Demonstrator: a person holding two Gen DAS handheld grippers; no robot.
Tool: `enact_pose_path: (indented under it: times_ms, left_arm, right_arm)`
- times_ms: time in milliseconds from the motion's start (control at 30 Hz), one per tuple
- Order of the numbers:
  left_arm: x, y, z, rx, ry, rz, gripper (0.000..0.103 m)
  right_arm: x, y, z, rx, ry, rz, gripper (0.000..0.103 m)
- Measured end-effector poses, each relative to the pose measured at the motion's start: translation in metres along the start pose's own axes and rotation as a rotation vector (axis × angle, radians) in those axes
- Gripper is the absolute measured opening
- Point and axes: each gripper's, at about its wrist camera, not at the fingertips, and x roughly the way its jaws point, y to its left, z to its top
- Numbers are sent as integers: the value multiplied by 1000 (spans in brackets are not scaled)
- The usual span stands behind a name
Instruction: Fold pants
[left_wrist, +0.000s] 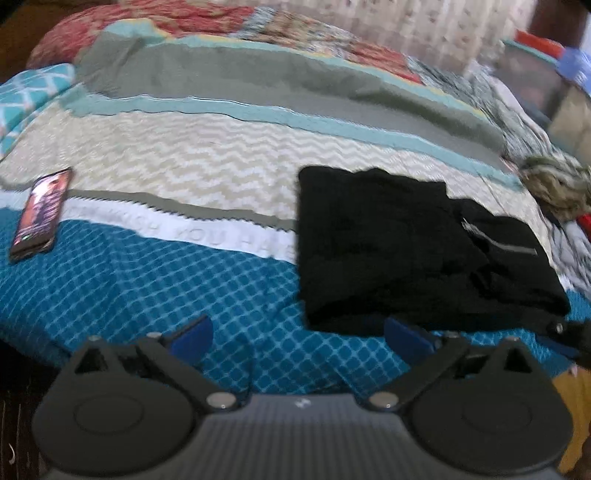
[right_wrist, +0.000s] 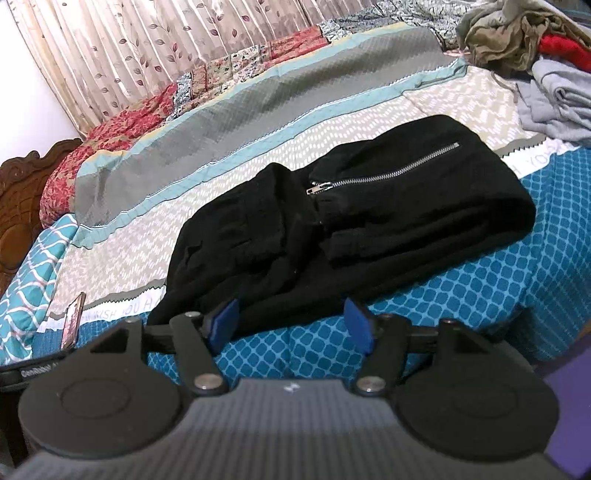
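Black pants (left_wrist: 406, 251) with a silver zipper lie folded in a compact bundle on the patterned bedspread (left_wrist: 166, 273). In the right wrist view the pants (right_wrist: 351, 221) sit just beyond the fingers. My left gripper (left_wrist: 299, 334) is open and empty, near the bed's front edge, left of and short of the pants. My right gripper (right_wrist: 291, 321) is open and empty, its blue pads (right_wrist: 225, 319) close to the pants' near edge without holding it.
A phone (left_wrist: 40, 214) lies on the bed at the left. A pile of loose clothes (right_wrist: 535, 55) sits at the far right of the bed. A curtain (right_wrist: 147, 48) hangs behind the bed. A carved wooden bed frame (right_wrist: 26, 192) stands at the left.
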Motion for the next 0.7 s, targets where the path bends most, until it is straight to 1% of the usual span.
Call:
enact_pose_path:
  times_ms: [67, 167, 300, 400, 500, 633, 700]
  left_arm:
    - [-6, 3, -1, -16, -30, 10, 103]
    - [-13, 4, -2, -15, -63, -2, 103]
    - [-14, 0, -1, -3, -70, -25, 103]
    - [-17, -7, -1, 28, -85, -34, 103]
    - [-18, -14, -2, 64, -97, -46, 103]
    - [-17, -16, 1, 82, -102, -27, 103]
    - [-17, -15, 3, 86, -112, 6, 103]
  right_arm:
    - [-2, 0, -2, -1, -6, 0, 69]
    - [-7, 5, -7, -13, -26, 10, 71]
    - [-13, 10, -9, -31, -83, 4, 75]
    - [-10, 13, -10, -28, -80, -1, 77]
    - [-4, 9, -9, -10, -61, 12, 85]
    - [-3, 11, -10, -13, -66, 2, 85]
    - [-2, 13, -11, -25, -66, 3, 85]
